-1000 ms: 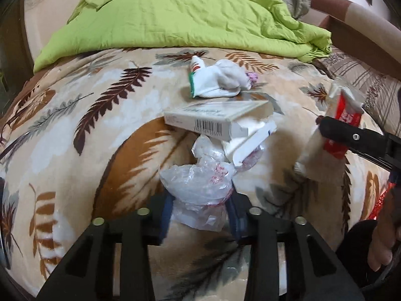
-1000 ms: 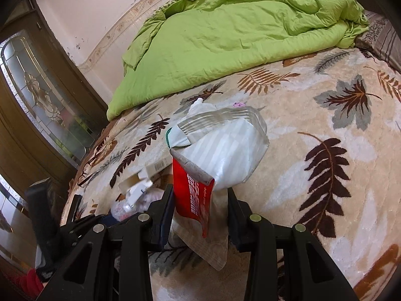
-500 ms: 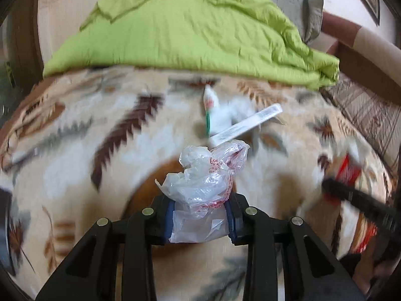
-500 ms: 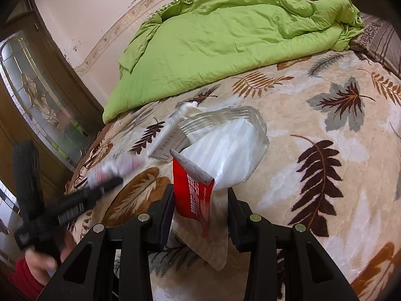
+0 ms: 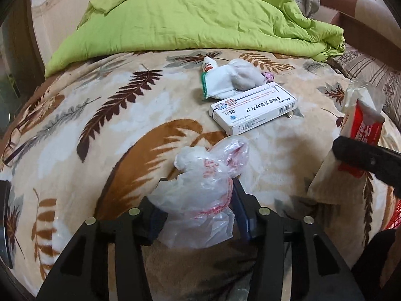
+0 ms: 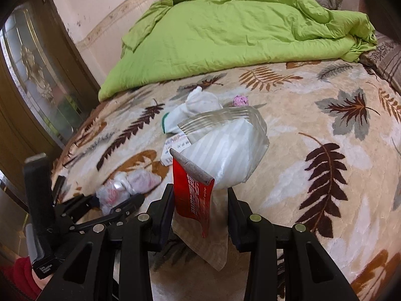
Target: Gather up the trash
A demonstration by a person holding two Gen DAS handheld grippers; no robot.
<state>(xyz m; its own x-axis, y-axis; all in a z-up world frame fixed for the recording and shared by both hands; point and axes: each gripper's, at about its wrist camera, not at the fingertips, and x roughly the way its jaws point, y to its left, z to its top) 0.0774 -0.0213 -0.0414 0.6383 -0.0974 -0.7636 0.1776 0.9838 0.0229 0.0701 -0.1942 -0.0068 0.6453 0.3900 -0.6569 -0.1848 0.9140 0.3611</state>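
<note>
My left gripper (image 5: pixel 196 200) is shut on a crumpled clear plastic bag (image 5: pixel 203 188) with red print, just above the leaf-patterned blanket (image 5: pixel 100 130). My right gripper (image 6: pixel 200 200) is shut on a red-and-white packet (image 6: pixel 223 155), held upright; that packet (image 5: pixel 363 128) also shows at the right edge of the left wrist view. On the blanket lie a white medicine box (image 5: pixel 253 107), a white sock with green trim (image 5: pixel 230 82), a small bottle (image 5: pixel 208 64) and a pink scrap (image 5: pixel 268 76). In the right wrist view the left gripper (image 6: pixel 110 200) sits low at the left with the bag (image 6: pixel 127 185).
A rumpled green quilt (image 5: pixel 200 17) covers the far half of the bed. A striped pillow (image 6: pixel 388 62) lies at the right. A wooden door with glass (image 6: pixel 32 80) stands to the left. A hand in a red sleeve (image 6: pixel 22 276) holds the left gripper's handle.
The left gripper pulled the plastic bag out from under the white box. The box tipped over and now lies flat, farther off. The right gripper kept its hold on the packet.
</note>
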